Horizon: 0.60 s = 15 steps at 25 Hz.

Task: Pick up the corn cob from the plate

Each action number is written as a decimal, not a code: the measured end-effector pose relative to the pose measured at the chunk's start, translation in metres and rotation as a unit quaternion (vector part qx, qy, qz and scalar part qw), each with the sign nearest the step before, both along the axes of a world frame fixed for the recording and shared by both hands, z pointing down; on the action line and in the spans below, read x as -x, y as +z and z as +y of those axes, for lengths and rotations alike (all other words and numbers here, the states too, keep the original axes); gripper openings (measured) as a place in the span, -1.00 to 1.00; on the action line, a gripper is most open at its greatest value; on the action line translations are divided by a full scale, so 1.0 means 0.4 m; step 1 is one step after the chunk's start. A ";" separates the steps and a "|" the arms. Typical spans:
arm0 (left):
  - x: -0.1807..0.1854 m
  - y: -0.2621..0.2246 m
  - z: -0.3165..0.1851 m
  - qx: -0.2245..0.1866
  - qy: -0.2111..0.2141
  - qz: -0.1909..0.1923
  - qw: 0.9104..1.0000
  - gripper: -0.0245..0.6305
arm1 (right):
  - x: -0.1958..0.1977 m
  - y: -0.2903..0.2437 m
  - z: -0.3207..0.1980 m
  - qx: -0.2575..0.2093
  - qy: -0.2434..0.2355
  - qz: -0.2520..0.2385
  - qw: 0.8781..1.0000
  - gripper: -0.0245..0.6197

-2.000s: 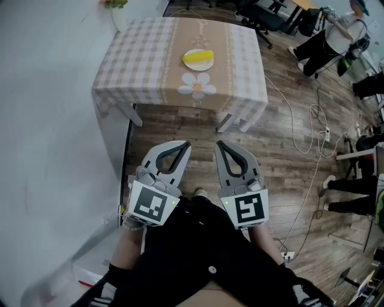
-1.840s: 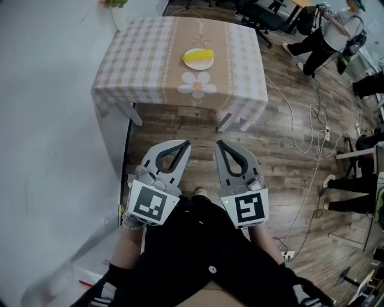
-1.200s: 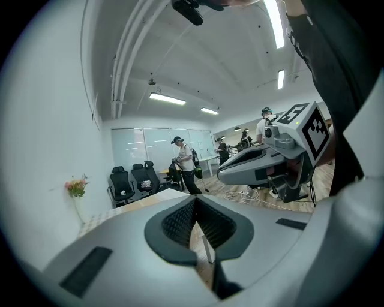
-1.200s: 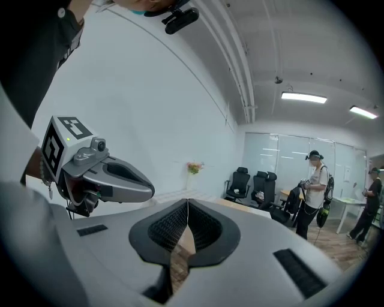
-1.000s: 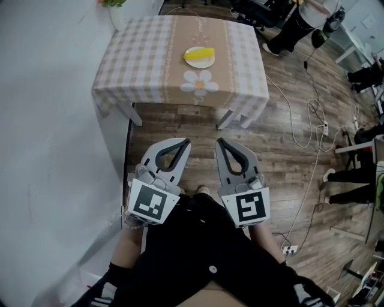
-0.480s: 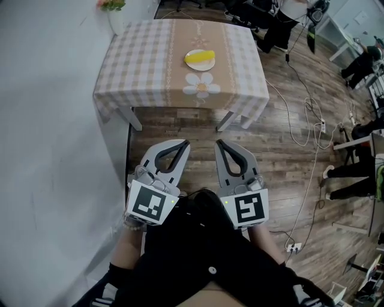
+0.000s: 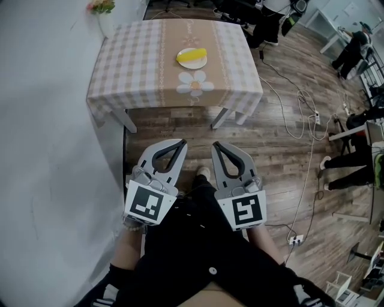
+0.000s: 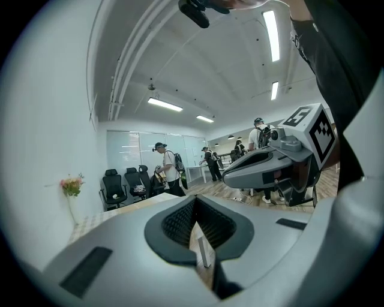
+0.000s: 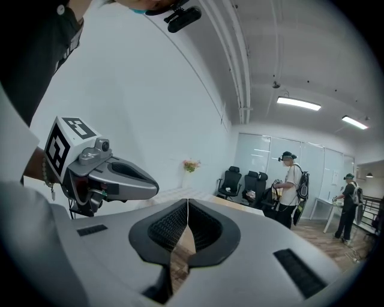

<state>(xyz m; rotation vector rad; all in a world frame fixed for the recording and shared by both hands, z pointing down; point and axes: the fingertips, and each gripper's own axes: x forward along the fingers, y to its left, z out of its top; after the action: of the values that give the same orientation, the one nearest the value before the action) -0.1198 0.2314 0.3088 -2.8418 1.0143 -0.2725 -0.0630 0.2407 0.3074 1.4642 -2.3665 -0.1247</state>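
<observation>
Head view: the table is now seen shifted slightly left in the frame against two seconds ago, and more of the flower vase at its far corner is shown. The corn cob is left untouched on the plate, at the far middle of the cloth. The left gripper and right gripper are held low over the floor by the legs, side by side, well apart from the table, much as in the earlier frames. Bystanders at the upper right are placed differently than before. Judged: the approach is barely started and the table must be walked up to before any reach can be made

Left gripper view: the jaws are pressed together, nothing is held between them; the other gripper is seen just beside, and the table edge beyond

Right gripper view: the jaws are likewise closed on nothing. Both must be opened before the cob can be taken
</observation>
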 end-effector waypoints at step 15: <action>-0.080 -0.002 -0.095 0.000 0.010 0.003 1.000 -0.89 | -0.066 0.012 -0.099 0.000 0.005 -0.011 1.000 -0.80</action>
<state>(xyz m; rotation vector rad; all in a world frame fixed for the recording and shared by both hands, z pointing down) -0.0880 0.1934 0.3082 -2.8520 0.9866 -0.2614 -0.0366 0.2013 0.3123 1.4856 -2.3758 -0.1072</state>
